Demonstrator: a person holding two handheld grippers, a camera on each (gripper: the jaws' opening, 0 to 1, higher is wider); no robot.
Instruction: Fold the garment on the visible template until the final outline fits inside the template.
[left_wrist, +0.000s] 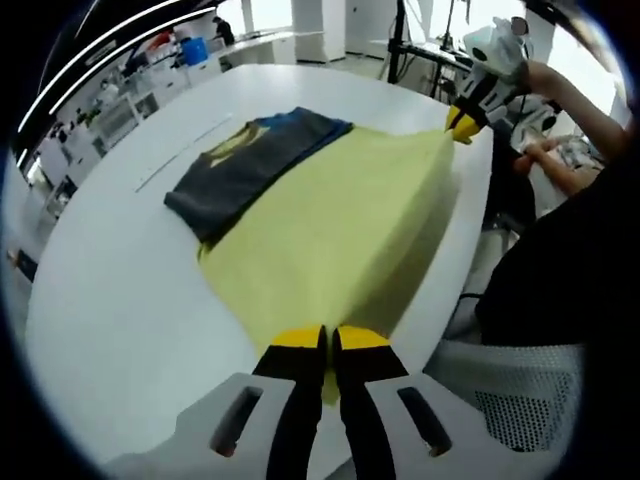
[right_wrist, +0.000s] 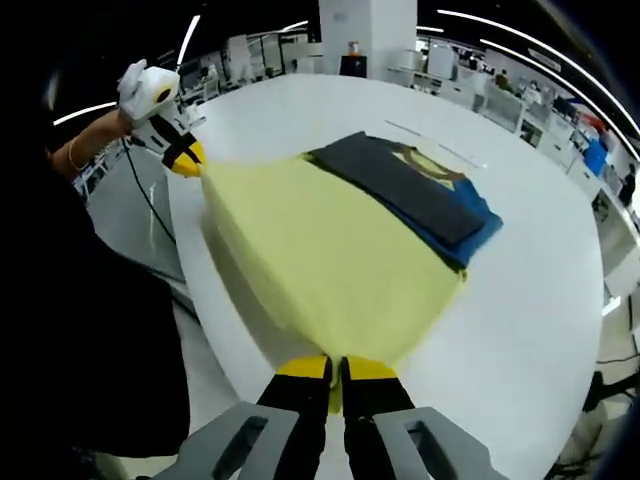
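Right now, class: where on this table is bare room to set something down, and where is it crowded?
Bare white table lies beyond the dark folded garment, towards the far rim. The near edge is crowded: the yellow garment is stretched between the left gripper and right gripper.

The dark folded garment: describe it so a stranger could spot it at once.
Start at the big white round table. A pale yellow garment is stretched above it between the left tongs and right tongs. At its far edge lies the dark folded garment, charcoal over blue with a yellow print, flat on the table and ungripped.
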